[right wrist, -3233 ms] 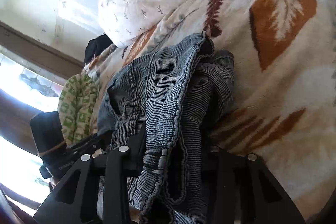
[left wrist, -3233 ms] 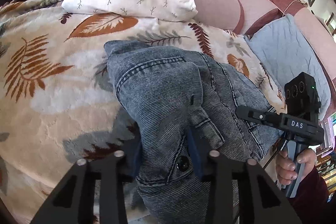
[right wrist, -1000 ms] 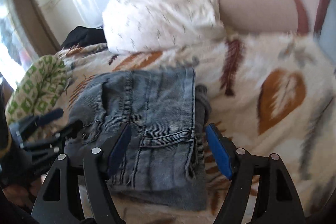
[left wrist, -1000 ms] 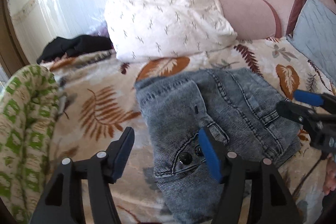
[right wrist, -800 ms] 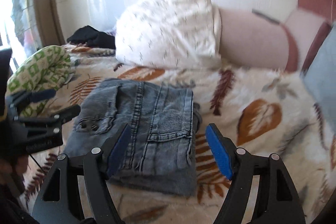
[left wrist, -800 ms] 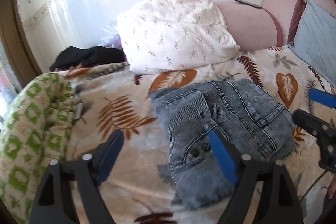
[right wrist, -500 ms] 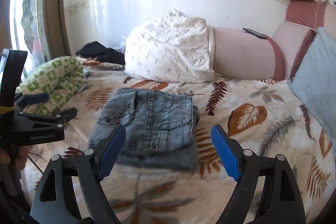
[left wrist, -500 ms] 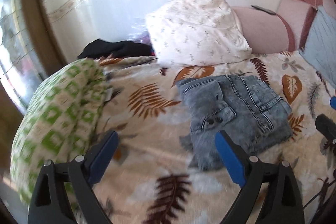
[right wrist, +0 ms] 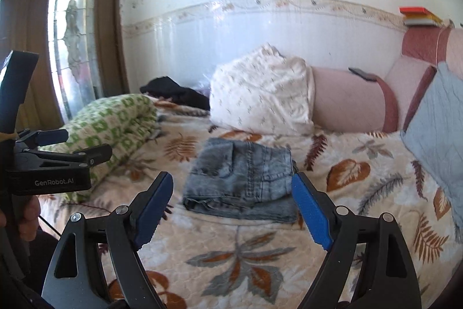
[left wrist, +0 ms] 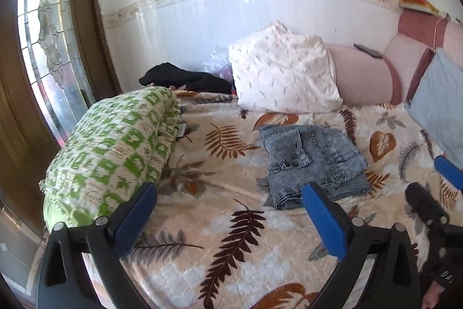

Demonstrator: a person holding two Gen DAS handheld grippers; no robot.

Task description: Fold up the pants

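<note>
pants [left wrist: 314, 164] sit as a compact folded denim stack on the leaf-print blanket [left wrist: 225, 257], waistband and buttons on top. from the left wrist view they're at about 1 o'clock of the jaws; from the right wrist view dead ahead at 12. white pillow [left wrist: 283, 71] is just beyond them at 12, green-patterned bolster [left wrist: 115, 146] well off at 9.

left gripper [left wrist: 231, 210]: jaws have just been opening, now spread wide, nothing between the pads, only blanket shows through the gap. right gripper [right wrist: 234, 207]: jaws also just been opening further, spread, empty; the pants only line up behind the gap, no contact.

both point down at the bed from clear of the stack, so my read is the fold is done and the wide jaws are a release, not a pre-grasp. stack lies mid-blanket away from pillow and bolster, probably so nothing drags an edge open.

one loose layer pokes out at the stack's near edge, could use a tidy; otherwise looks complete.
</note>
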